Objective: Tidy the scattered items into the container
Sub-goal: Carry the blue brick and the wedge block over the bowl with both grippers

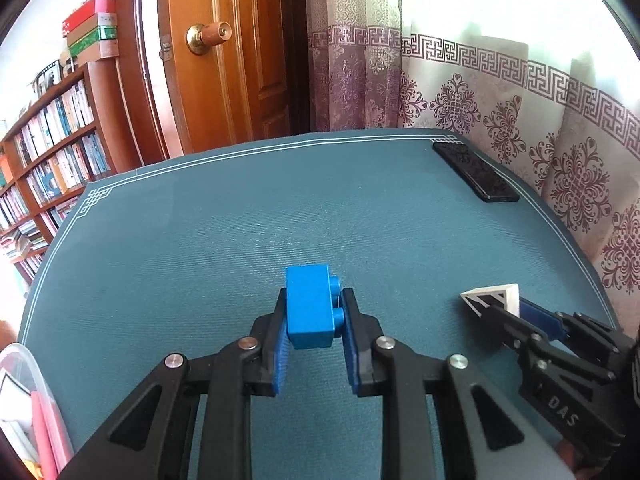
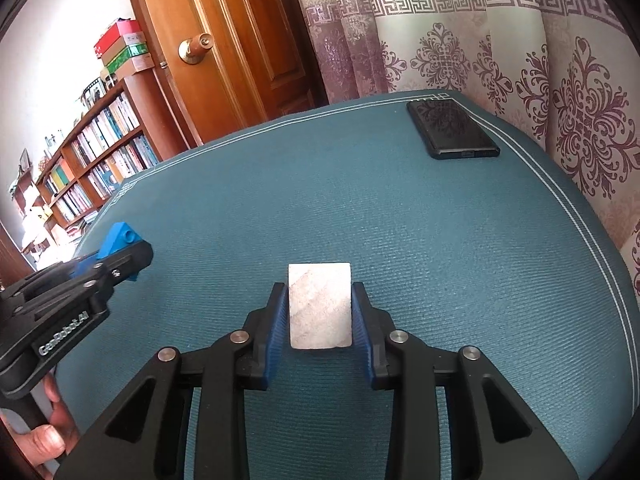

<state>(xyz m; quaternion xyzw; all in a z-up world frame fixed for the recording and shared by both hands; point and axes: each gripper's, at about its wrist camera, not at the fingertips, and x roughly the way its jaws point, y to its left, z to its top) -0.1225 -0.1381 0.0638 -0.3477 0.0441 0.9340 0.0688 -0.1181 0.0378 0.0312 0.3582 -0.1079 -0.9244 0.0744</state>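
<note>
While both grippers carry a load, neither item has reached the container yet. Closed on a blue brick (image 1: 311,307), the left gripper (image 1: 314,320) pinches it between its pads, studs facing the right pad, with most of the brick standing proud of the fingertips. The right gripper (image 2: 320,312) is closed on a white block (image 2: 320,306), which in the left view shows a hollow, triangular end (image 1: 494,299). Both hang over the teal surface (image 1: 200,240), the right gripper at about 3 o'clock from the left one. A clear bin (image 1: 24,396) shows at 8 o'clock in the left view, its rim just at the frame edge, with pink and white things inside; I judge that to be the container. A black phone (image 2: 452,130) lies at 1 o'clock near the curtain, well apart from both grippers. From here the main risk is the brick: the studs give the right pad an uneven bearing, so a quick swing toward the bin could twist it loose and drop it on the surface. The block looks thin-walled, so a hard squeeze could crush it, while a loose one could let it slip. With both heading for one bin at the left, the grippers could collide if they go together. Whether the phone counts as a scattered item I cannot tell.
</note>
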